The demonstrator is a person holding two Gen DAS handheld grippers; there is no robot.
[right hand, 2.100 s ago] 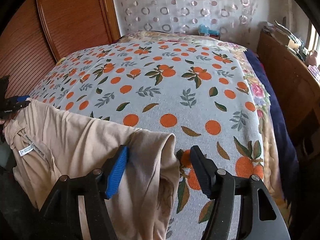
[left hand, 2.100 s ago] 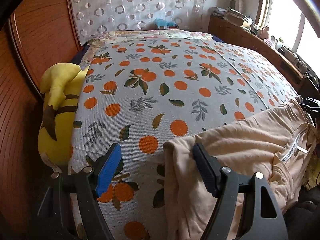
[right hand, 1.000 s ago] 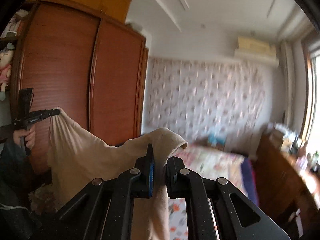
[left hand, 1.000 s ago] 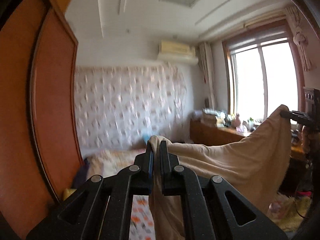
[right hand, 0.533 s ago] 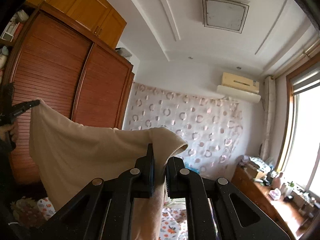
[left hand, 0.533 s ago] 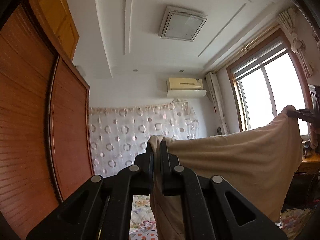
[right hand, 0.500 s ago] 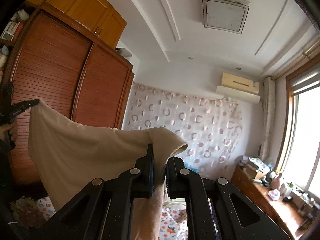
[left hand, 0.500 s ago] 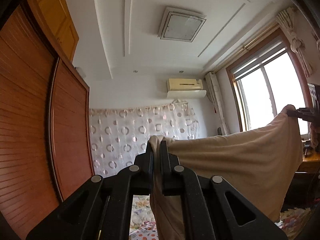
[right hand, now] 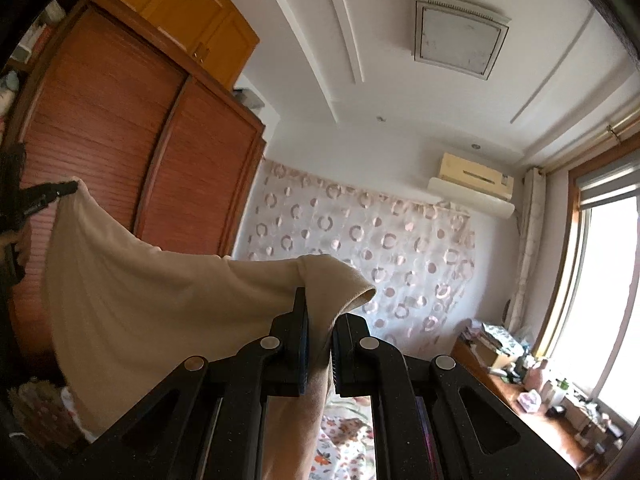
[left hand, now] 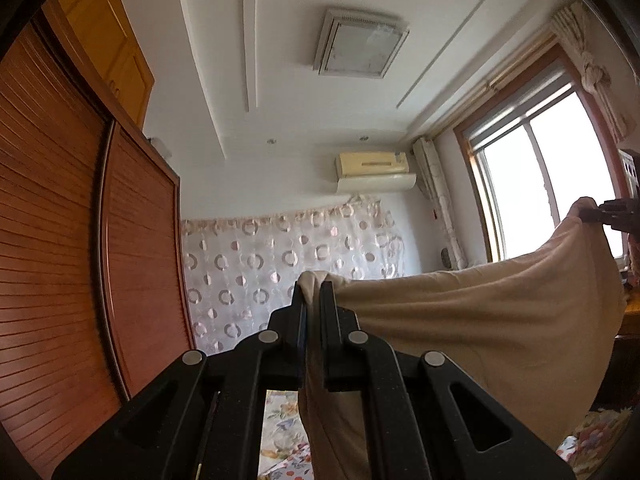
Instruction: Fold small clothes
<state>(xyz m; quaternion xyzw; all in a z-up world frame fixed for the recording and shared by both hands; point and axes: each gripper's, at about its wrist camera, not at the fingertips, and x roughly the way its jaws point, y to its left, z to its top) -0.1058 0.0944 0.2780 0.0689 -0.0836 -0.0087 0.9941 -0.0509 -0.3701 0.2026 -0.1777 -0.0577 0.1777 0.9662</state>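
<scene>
Change since earlier: two seconds ago both jaws stood open over the garment on the bed; now we have lifted it into the air, and both cameras look up at the ceiling.
Left hand-held gripper [left hand: 311,292]: we keep it fully closed on one top corner of the beige garment [left hand: 480,320]; a small bunch of cloth sticks out above the tips.
Right hand-held gripper [right hand: 320,304]: we keep it pressed together on the other top corner of the garment [right hand: 140,300]; a flap of cloth folds over the right finger.
Garment position: it hangs in the air between our two grippers, with the top edge sagging a little and the rest falling down below the frame.
Other gripper seen: from the left camera, the right one shows at the far right edge; from the right camera, the left one shows at the far left edge.
Room: wooden wardrobe [right hand: 120,140], ceiling lamp [left hand: 360,44], air conditioner [left hand: 376,172], circle-pattern curtain [right hand: 360,248], window [left hand: 540,176].
Bed [right hand: 344,440]: we see only a small piece of flowered cover, low in the frame.
</scene>
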